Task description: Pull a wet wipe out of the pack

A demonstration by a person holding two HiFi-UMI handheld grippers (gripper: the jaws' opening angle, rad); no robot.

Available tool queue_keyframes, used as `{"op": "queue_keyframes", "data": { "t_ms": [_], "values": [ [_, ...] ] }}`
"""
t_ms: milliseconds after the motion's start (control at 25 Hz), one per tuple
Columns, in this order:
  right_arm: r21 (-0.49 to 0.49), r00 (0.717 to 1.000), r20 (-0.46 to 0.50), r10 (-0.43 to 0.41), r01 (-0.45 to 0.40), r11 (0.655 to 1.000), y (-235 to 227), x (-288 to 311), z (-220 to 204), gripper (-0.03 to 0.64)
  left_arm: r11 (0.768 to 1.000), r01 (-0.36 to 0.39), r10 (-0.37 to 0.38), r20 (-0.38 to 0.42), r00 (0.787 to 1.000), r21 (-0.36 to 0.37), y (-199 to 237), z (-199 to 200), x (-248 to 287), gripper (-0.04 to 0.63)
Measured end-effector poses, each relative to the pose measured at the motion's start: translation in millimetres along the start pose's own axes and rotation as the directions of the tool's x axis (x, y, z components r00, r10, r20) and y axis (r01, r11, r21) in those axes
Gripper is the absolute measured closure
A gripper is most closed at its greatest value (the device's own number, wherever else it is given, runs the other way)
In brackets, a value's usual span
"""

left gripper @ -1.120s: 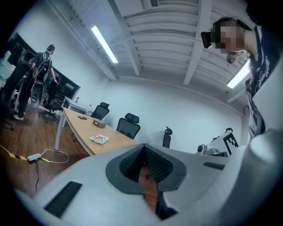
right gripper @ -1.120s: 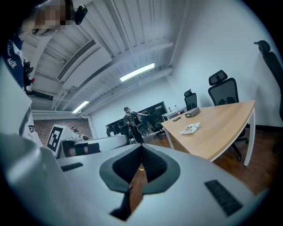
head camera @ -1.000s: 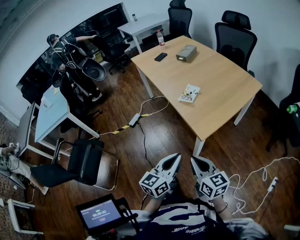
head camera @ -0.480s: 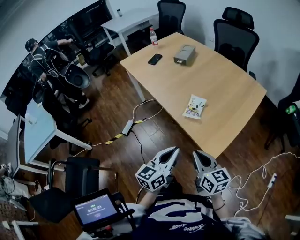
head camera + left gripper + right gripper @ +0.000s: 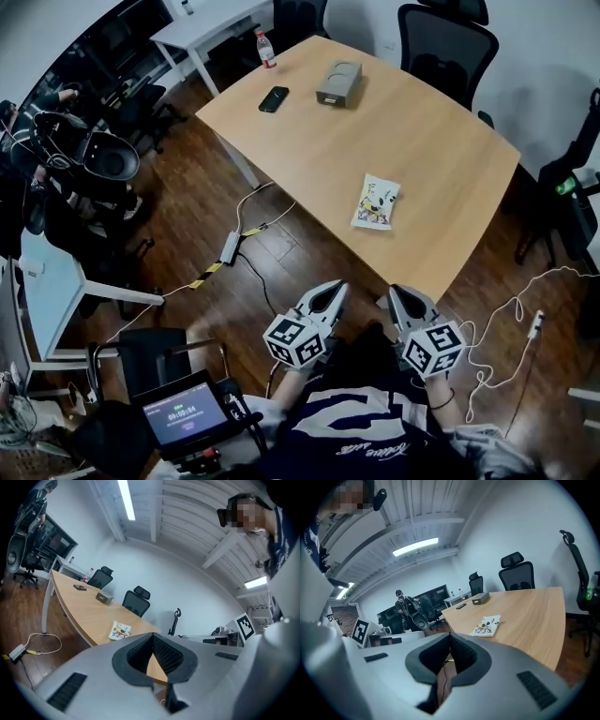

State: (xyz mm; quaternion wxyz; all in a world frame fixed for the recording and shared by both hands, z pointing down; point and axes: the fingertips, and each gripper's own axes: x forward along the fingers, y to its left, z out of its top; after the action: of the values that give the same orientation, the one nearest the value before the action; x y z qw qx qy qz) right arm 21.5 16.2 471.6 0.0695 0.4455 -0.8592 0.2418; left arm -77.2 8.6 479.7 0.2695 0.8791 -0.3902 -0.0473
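Both grippers closed and empty, pack still out of reach

My left gripper (image 5: 334, 287) and right gripper (image 5: 395, 292) sit bottom center, jaws pinched together. The wet wipe pack (image 5: 376, 202) lies well above them on the table (image 5: 441, 159).

Table (image 5: 422, 141) pale matt wood; floor (image 5: 187, 220) dark glossy wood; pack (image 5: 376, 202) glossy plastic.

L gripper (image 5: 153, 636) jaws together, empty; wipe pack (image 5: 120, 630) on table (image 5: 83, 607) ahead
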Motion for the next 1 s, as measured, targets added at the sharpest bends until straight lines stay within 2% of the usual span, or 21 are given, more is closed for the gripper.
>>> {"op": "queue_keyframes", "data": {
  "t_ms": [280, 640, 840, 1000],
  "values": [
    [0.008, 0.999, -0.035, -0.003, 0.003, 1.0, -38.4, 33.8, 11.4, 0.62, 1.0, -0.008, 0.008, -0.043, 0.999, -0.011, 26.3, 1.3, 42.2, 0.592],
    [-0.007, 0.994, -0.086, 0.063, -0.064, 0.998, -106.3, 98.0, 31.5, 0.595, 0.997, -0.083, 0.083, -0.114, 0.99, -0.001, 81.6, -1.0, 128.4, 0.593],
    [-0.007, 0.988, -0.135, 0.078, -0.08, 0.997, -124.3, 114.5, 30.0, 0.584, 0.995, -0.095, 0.1, -0.182, 0.978, 0.033, 92.1, -7.9, 157.4, 0.592],
    [-0.021, 0.982, -0.172, 0.08, -0.085, 0.996, -127.5, 123.5, 27.0, 0.583, 0.992, -0.116, 0.123, -0.254, 0.959, 0.044, 101.2, -17.6, 166.2, 0.592]
  ]
}}
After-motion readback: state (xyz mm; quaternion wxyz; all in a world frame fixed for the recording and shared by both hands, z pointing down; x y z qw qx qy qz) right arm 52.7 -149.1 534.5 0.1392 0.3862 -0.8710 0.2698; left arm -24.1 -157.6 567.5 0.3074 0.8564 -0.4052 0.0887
